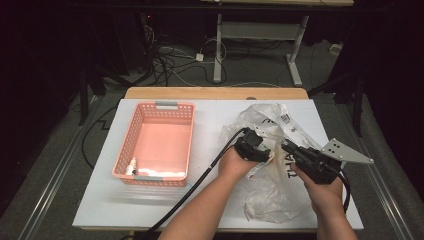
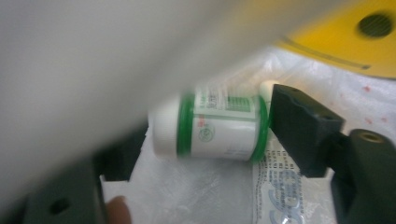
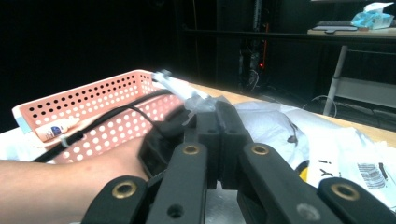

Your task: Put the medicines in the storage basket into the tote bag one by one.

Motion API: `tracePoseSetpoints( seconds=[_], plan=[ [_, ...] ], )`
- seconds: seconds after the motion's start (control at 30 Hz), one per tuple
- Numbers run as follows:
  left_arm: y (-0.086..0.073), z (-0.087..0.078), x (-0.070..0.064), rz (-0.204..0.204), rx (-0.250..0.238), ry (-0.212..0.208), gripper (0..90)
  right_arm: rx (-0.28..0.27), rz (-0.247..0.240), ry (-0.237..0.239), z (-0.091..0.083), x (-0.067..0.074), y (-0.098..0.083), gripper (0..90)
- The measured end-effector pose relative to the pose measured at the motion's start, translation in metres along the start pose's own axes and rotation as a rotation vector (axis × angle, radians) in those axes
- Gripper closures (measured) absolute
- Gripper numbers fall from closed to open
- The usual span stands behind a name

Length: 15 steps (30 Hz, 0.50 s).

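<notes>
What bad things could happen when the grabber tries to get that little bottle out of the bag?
The small bottle lies on its side between the left gripper jaws, which don't seem to press it yet, so it could roll or slip away. The plastic bag crowds the jaws and might get pinched along with it. The right gripper is shut on a pinch of the bag; if that slips, the bag could sag over the bottle.
</notes>
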<state>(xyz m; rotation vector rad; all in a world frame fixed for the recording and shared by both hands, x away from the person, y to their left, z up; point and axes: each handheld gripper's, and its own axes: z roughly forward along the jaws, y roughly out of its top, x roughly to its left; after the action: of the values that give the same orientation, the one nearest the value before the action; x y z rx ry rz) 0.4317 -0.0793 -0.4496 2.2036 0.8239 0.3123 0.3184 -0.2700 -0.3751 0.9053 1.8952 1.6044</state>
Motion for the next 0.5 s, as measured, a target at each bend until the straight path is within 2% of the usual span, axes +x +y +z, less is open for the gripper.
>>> tracePoseSetpoints(
  seconds=[0.17,0.27,0.37,0.5],
  plan=[
    [-0.003,-0.018,-0.004,0.005,-0.031,-0.066,22.5,0.004,0.001,-0.003,-0.001,-0.002,-0.001,90.0],
    [-0.009,-0.031,-0.008,0.018,-0.041,-0.081,17.7,0.001,-0.002,-0.006,-0.001,-0.002,0.000,90.0],
    [-0.016,-0.046,-0.011,0.006,-0.074,-0.113,14.6,0.003,-0.004,-0.010,0.000,-0.001,0.000,90.0],
    [-0.026,-0.061,-0.013,0.007,-0.069,-0.147,5.0,0.006,-0.010,-0.010,0.000,0.001,0.001,90.0]
  ],
)
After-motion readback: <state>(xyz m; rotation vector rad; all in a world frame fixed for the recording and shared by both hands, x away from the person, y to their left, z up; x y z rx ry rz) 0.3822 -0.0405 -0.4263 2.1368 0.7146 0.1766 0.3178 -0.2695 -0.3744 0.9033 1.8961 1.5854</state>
